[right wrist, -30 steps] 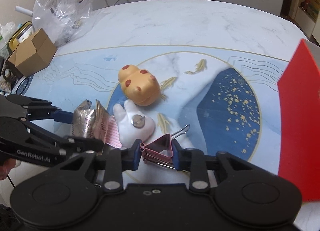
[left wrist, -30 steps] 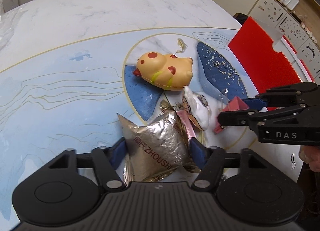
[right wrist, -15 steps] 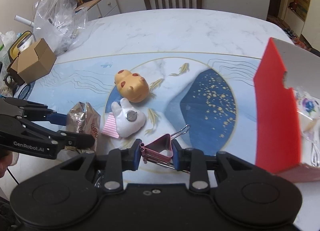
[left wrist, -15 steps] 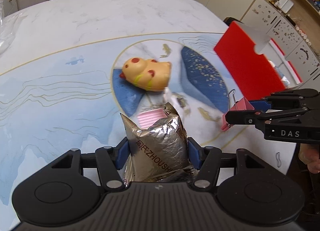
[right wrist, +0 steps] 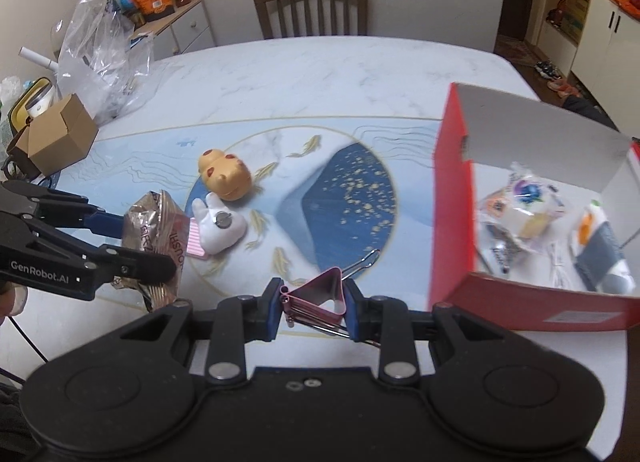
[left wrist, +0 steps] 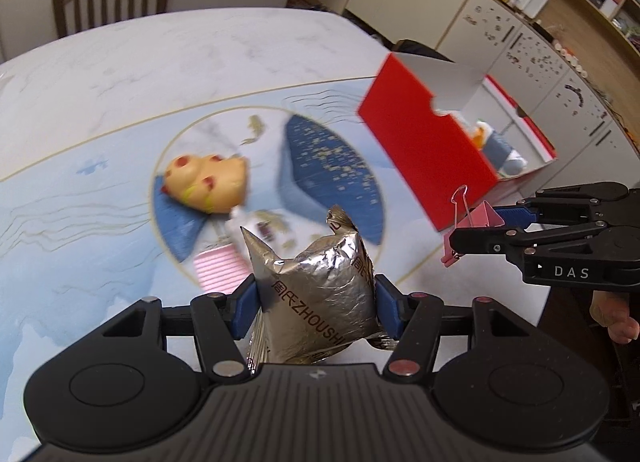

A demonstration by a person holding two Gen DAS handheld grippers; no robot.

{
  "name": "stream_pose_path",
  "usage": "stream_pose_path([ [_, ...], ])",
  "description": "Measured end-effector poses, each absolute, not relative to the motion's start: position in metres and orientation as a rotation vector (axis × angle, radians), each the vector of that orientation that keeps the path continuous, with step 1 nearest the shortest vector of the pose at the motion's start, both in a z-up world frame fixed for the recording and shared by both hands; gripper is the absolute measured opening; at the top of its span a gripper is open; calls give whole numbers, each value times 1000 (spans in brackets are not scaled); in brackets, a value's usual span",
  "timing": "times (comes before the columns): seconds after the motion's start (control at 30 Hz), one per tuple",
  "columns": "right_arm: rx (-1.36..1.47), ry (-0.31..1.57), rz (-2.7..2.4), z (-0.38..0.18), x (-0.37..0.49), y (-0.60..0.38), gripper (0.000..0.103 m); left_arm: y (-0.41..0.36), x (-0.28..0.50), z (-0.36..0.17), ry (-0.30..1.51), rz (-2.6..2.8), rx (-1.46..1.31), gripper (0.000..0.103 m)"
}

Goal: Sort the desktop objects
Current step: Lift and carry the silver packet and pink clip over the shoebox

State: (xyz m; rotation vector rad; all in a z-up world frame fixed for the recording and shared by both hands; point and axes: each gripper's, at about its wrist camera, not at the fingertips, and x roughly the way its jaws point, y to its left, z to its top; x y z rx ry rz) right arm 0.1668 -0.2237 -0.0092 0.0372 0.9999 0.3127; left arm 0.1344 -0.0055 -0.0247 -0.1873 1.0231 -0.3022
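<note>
Item, left gripper (left wrist: 316, 304): blue pads clamped on either flank of a silver foil snack packet (left wrist: 316, 294), held at lower centre of the left wrist view; the jaws had just been closing a little further on the packet over the preceding second. Item, right gripper (right wrist: 312, 308): closed on a pink binder clip (right wrist: 316, 294), its wire handles jutting toward upper right of the right wrist view, grip unchanged. Change noted: a second earlier both items sat low among the pile on the table (right wrist: 320, 70); both were now carried clear of it, and the red box (right wrist: 452, 198) had grown from a sliver at the right edge to fill the right third of the frame. Judged meaning: pick-up finished for both, transfer toward the box under way, release not yet made. Remaining on the printed mat, centre-left of the right view: yellow spotted animal toy (right wrist: 226, 176), white plush hand (right wrist: 218, 228) just below it, pink striped card (right wrist: 194, 240) partly under the plush. Right view alone showed the box interior, already holding several wrapped items, plus a cardboard carton (right wrist: 60, 138) and plastic bags at upper left. Left view alone showed the packet's printed face, the clip (left wrist: 472, 222) side-on in the opposite gripper (left wrist: 460, 236), and cabinets at upper right; its mat contents were motion-blurred.
</note>
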Motion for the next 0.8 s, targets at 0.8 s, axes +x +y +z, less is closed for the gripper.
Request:
stream_pose_path([
  [0.8, 37, 878, 275, 30, 171, -338, 29, -125, 185, 22, 917, -388, -96, 59],
])
